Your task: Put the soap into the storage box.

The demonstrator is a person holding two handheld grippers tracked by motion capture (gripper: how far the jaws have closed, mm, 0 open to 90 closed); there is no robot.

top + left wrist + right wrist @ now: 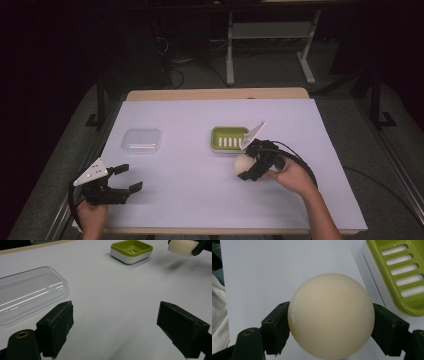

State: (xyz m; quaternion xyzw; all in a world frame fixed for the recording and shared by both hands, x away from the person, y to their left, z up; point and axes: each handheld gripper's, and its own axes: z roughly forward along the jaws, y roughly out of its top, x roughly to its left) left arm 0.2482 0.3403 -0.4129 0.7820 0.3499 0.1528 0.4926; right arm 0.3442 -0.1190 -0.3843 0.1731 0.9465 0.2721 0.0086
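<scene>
Cream-white, smooth, rounded soap bar [331,316]: matte, faintly glossy along its upper left edge, no marks seen. From the side, in the left gripper view, it reads as a flat-faced puck [180,248] rather than a ball, so probably a thick disc seen face-on by the right gripper's camera.

It is clamped between the two black jaws of the right gripper [251,165], one jaw on each flank, and is lifted clear of the table; a soft shadow lies on the sheet beneath it in the left gripper view. In the high view it sits at the gripper's left end [243,163], near the front-right corner of the dish.

The left gripper [128,178] is at the near-left edge of the table, jaws spread wide with nothing between them, only the pale lavender sheet covering the table [190,190].

Clear, shallow, rounded-rectangle plastic lid [142,140]: lies flat on the sheet, just ahead of the left gripper, nothing in it.

Lime-green slotted soap dish on a white base [228,138]: centre of the table, tray bare, slots showing white. Well apart from the lid.
</scene>
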